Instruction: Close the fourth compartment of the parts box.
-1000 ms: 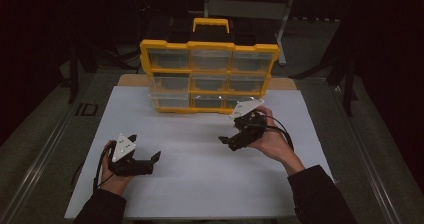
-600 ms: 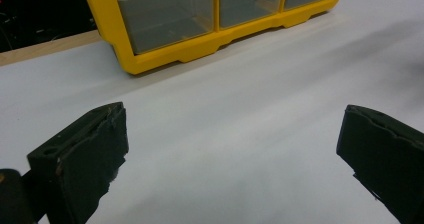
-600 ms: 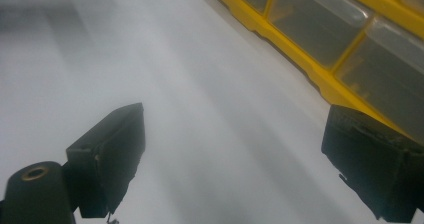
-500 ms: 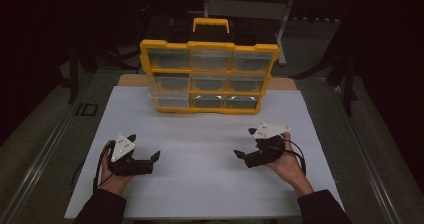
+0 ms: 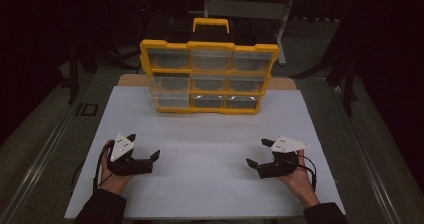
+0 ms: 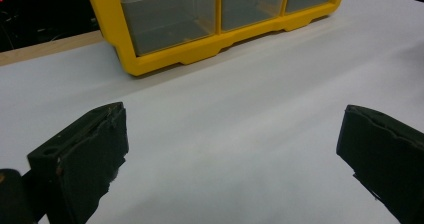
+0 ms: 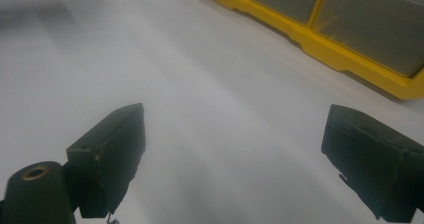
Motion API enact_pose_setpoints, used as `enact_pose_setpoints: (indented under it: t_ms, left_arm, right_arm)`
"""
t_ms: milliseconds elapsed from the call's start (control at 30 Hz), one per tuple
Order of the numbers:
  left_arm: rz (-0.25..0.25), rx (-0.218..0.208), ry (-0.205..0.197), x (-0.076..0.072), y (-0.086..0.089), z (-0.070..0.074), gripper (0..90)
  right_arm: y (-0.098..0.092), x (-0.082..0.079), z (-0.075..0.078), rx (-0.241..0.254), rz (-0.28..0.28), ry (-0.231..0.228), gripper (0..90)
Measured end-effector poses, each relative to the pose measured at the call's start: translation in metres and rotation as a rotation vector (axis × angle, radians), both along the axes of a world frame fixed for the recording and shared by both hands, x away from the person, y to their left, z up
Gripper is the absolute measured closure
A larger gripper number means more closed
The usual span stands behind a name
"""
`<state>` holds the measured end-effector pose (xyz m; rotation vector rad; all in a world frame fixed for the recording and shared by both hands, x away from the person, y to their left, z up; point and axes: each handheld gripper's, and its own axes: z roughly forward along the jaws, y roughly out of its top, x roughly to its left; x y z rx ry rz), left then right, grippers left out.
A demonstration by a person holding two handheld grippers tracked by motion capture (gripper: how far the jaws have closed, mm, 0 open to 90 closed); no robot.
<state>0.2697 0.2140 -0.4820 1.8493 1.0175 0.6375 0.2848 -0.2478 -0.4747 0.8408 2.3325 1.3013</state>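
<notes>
A yellow organizer case (image 5: 210, 79) with clear drawers and a black-and-yellow handle stands upright at the back of the white board (image 5: 210, 134). My left gripper (image 5: 144, 146) rests low at the front left of the board, held in a hand, its jaws wide apart with nothing between them. My right gripper (image 5: 256, 152) sits at the front right, also open and empty. In the left gripper view, the left gripper (image 6: 235, 149) faces the case's bottom drawers (image 6: 170, 19). In the right gripper view, the right gripper (image 7: 240, 154) points at the board, with the case's lower edge (image 7: 350, 59) at the upper right.
The board lies on a darker table with a metal rail (image 5: 45, 154) along its left side. A wooden strip (image 5: 132, 80) shows behind the board. Dark stands and equipment (image 5: 245, 9) fill the background.
My right gripper has drawn back from just in front of the case to the front right of the board. The left gripper has stayed where it was.
</notes>
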Motion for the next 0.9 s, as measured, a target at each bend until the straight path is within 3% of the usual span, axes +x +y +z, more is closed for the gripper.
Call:
enact_pose_setpoints:
  t_ms: [433, 667, 900]
  left_arm:
    - [0.053, 0.008, 0.007, -0.001, 0.0, 0.004, 0.8]
    - [0.076, 0.004, 0.013, -0.001, -0.001, 0.006, 0.8]
    - [0.092, -0.011, -0.013, -0.001, -0.003, 0.013, 1.6]
  right_arm:
    - [-0.02, -0.017, -0.001, 0.1, -0.044, -0.023, 10.5]
    - [-0.024, -0.02, -0.001, 0.11, -0.054, -0.037, 10.5]
    - [-0.023, -0.02, -0.002, 0.099, -0.049, -0.041, 10.5]
